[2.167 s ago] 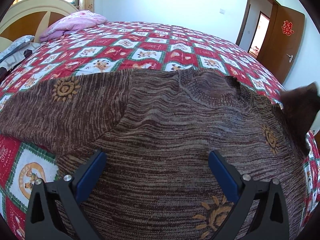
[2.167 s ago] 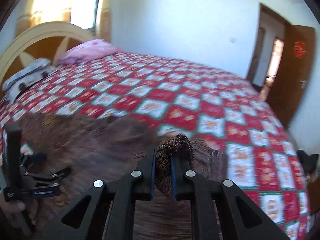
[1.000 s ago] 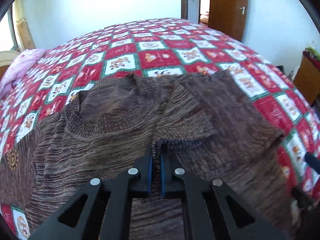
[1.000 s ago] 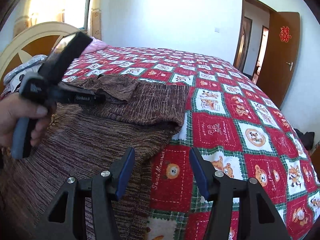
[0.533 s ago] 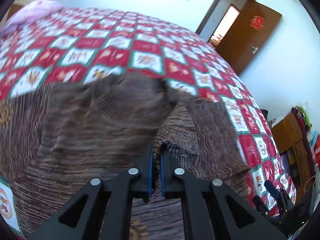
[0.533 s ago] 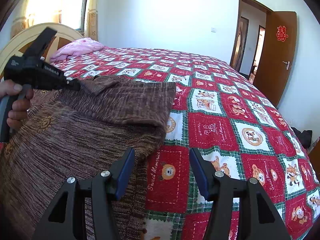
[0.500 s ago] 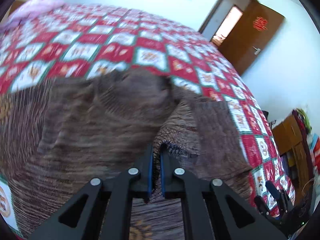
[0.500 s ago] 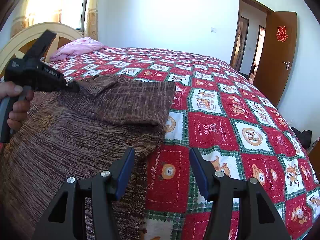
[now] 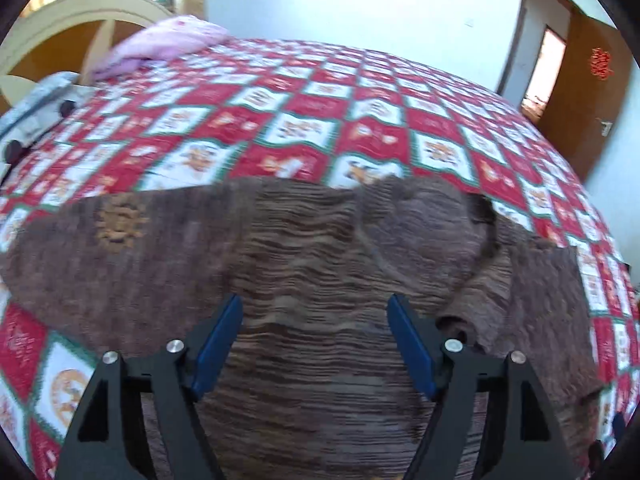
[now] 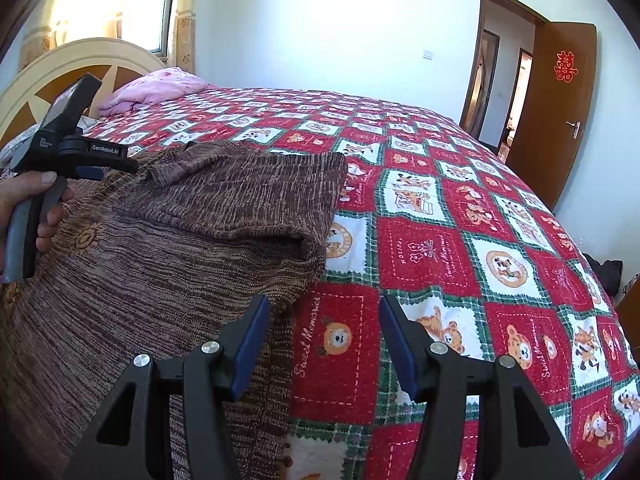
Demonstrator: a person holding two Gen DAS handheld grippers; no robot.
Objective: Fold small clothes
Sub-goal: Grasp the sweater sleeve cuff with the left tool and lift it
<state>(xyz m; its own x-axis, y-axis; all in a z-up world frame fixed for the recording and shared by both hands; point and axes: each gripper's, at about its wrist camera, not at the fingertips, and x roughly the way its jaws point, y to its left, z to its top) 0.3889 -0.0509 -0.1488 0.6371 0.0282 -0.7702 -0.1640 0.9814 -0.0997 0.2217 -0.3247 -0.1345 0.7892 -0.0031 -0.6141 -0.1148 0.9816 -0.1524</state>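
A big bed fills both views, its red-and-white checked quilt (image 10: 440, 248) spread from the cream headboard (image 10: 60, 64) down to the near edge, and the brown knit sweater (image 9: 320, 264) lies flat on the near part of it. The left wrist view looks straight up the sweater's body: one sleeve (image 9: 112, 248) stretches out flat to the left with an orange sun motif on it, the ribbed collar (image 9: 432, 216) sits up and to the right, and only a blurred slice of the other side shows. The right wrist view gives that side clearly: the other sleeve (image 10: 248, 200) is folded in across the chest, its fold forming a thick doubled edge beside the bare quilt. A pink pillow (image 10: 156, 88) rests by the headboard, and a brown door (image 10: 560, 112) stands open on the far right. The left gripper (image 9: 316, 344) hovers over the sweater's middle with its blue-padded jaws spread wide, holding nothing; from the right camera it appears in the person's hand (image 10: 36, 208) over the collar end. The right gripper (image 10: 320, 344) is likewise spread and empty, one finger above the sweater's edge, the other above the quilt.
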